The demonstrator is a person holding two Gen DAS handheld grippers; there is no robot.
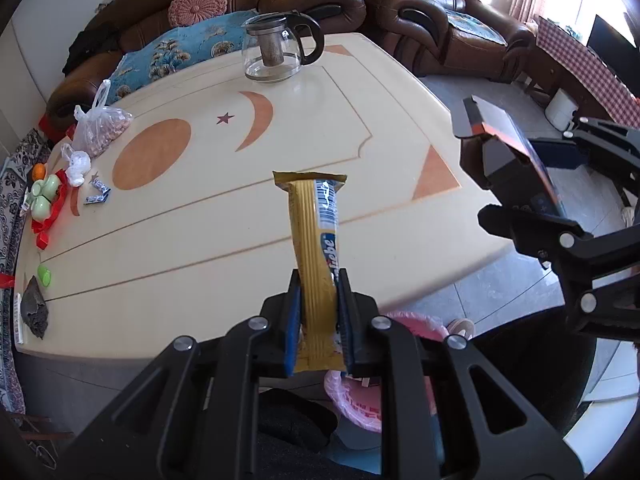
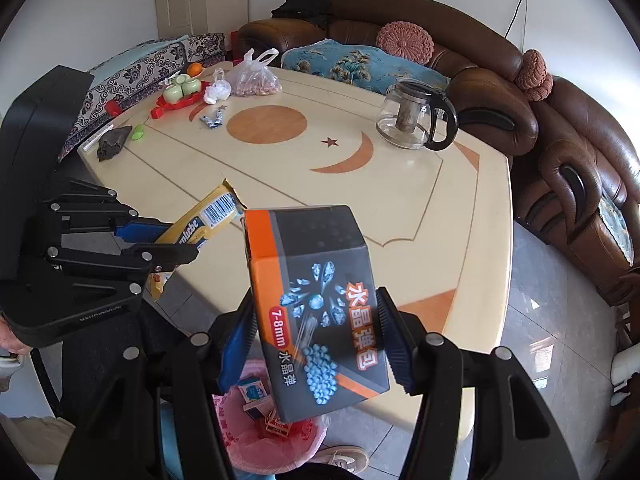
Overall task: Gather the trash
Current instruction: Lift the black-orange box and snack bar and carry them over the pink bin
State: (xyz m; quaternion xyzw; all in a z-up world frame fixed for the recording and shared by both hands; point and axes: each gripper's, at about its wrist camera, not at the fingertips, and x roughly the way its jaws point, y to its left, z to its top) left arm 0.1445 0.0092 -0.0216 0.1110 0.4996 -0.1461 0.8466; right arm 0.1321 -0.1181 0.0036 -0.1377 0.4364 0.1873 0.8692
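- A yellow wrapper [image 1: 318,248] is pinched by the fully closed left gripper [image 1: 319,320], above the table's near edge [image 1: 200,300].
- A dark box [image 2: 316,312] is clamped by the half-open right gripper [image 2: 320,340].
- The carrying step is judged in hand; next, release over the pink-lined bin [image 2: 256,436] is called for.

Two handheld claws built of matte black angular linkage arms, studded with round silver screw heads. Blue ribbed pads lining the inner faces of the fingers on the left claw [image 1: 319,316] and right claw [image 2: 318,338]. Faint embossed lettering along the black housing of the left claw in the right wrist view.
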